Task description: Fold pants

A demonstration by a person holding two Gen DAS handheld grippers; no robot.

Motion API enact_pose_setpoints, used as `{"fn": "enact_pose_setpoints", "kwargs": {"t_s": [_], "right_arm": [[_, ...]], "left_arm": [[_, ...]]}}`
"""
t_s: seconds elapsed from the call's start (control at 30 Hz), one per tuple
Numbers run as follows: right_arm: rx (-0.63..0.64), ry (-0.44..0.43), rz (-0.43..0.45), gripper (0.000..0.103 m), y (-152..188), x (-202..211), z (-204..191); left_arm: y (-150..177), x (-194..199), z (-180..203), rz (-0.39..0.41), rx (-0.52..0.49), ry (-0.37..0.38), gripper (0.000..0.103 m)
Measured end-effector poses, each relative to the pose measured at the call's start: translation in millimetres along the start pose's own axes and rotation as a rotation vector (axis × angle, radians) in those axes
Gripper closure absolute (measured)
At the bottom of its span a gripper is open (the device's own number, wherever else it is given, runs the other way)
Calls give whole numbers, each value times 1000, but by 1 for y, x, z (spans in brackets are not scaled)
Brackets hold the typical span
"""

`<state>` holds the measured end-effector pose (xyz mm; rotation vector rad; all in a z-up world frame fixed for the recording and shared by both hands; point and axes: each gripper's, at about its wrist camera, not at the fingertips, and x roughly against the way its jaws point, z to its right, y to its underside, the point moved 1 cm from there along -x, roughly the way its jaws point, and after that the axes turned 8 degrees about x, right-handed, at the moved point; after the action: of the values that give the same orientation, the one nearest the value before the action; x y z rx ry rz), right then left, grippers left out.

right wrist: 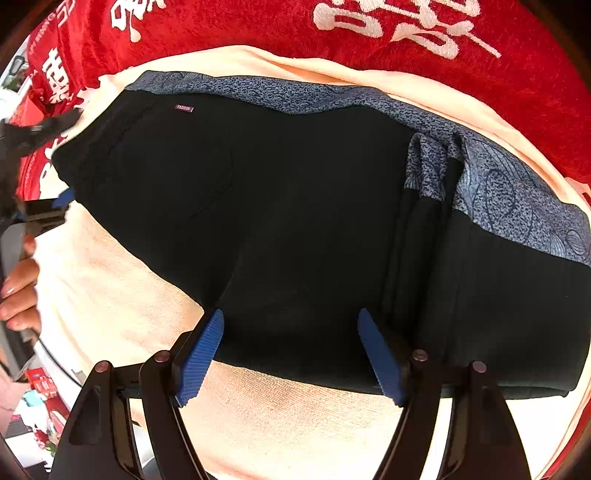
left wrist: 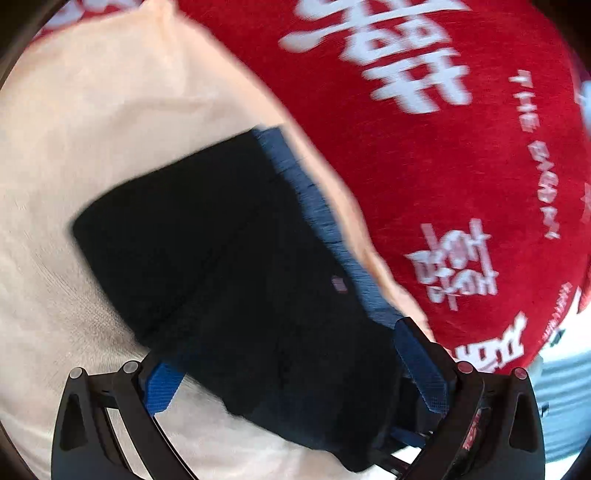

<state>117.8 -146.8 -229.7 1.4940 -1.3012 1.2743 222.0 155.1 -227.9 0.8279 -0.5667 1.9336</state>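
Black pants [right wrist: 295, 206] with a blue patterned waistband [right wrist: 280, 96] lie folded over on a cream towel [right wrist: 110, 295]. In the left wrist view the pants [left wrist: 221, 243] run between the blue-padded fingers of my left gripper [left wrist: 295, 365], which stands wide open around one end. My right gripper [right wrist: 291, 350] is open, its blue pads [right wrist: 201, 354] resting at the near edge of the pants. The left gripper also shows in the right wrist view [right wrist: 55, 206] at the pants' left end, held by a hand.
A red cloth with white lettering [left wrist: 443, 147] lies under the cream towel [left wrist: 92, 129] and around it [right wrist: 258, 26]. Small red and white items [right wrist: 40, 384] sit off the lower left edge.
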Motion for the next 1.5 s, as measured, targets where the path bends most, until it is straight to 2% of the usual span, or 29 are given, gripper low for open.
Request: {"fn": "enact_pose_setpoints", "kwargs": {"t_s": [0.07, 0.13, 0.17, 0.23, 0.27, 0.3, 0.37, 0.43, 0.5, 0.6, 0.77, 0.87, 1.0, 1.13, 1.17, 1.2, 1.3, 1.5], "right_arm": [[1, -6, 0, 25, 1, 3, -1], [1, -10, -3, 25, -1, 7, 0], [0, -9, 3, 25, -4, 14, 0], [-11, -25, 34, 25, -13, 32, 0], [-20, -40, 55, 25, -20, 42, 1], [-31, -55, 73, 25, -28, 53, 2], [-40, -91, 92, 25, -46, 68, 2], [-30, -135, 96, 25, -73, 82, -1], [5, -179, 77, 25, -106, 90, -12], [83, -255, 8, 24, -155, 88, -41], [205, -335, -144, 22, -210, 58, -108], [298, -306, -219, 21, -231, 37, -151], [356, -255, -359, 21, -241, 3, -187], [408, -160, -438, 23, -238, -18, -195], [416, -147, -440, 44, -234, -18, -189], [406, -151, -433, 75, -233, -15, -183], [338, -218, -351, 84, -231, 7, -153], [237, -373, -169, 85, -201, 70, -89]], "left_arm": [[-5, 3, -6, 18, 25, -4, 0], [-3, -1, 4, 13, 12, -72, 1], [-3, 0, 3, 21, 0, -118, 8], [-1, -1, 11, 45, -55, -234, 29], [2, -2, 15, 61, -98, -309, 50], [4, -3, 19, 70, -142, -369, 59], [14, -3, 33, 97, -255, -431, 64], [35, -5, 54, 148, -449, -517, 65], [56, -8, 67, 188, -591, -576, 65], [76, -12, 74, 225, -709, -624, 65], [88, -17, 76, 250, -767, -655, 65], [97, -15, 79, 270, -813, -666, 65], [110, -17, 85, 294, -873, -686, 65], [120, -18, 92, 304, -892, -694, 65], [121, -17, 93, 298, -890, -692, 65], [115, -13, 88, 288, -879, -691, 65], [125, -8, 102, 295, -910, -660, 65], [158, 13, 151, 301, -977, -569, 65]]}}
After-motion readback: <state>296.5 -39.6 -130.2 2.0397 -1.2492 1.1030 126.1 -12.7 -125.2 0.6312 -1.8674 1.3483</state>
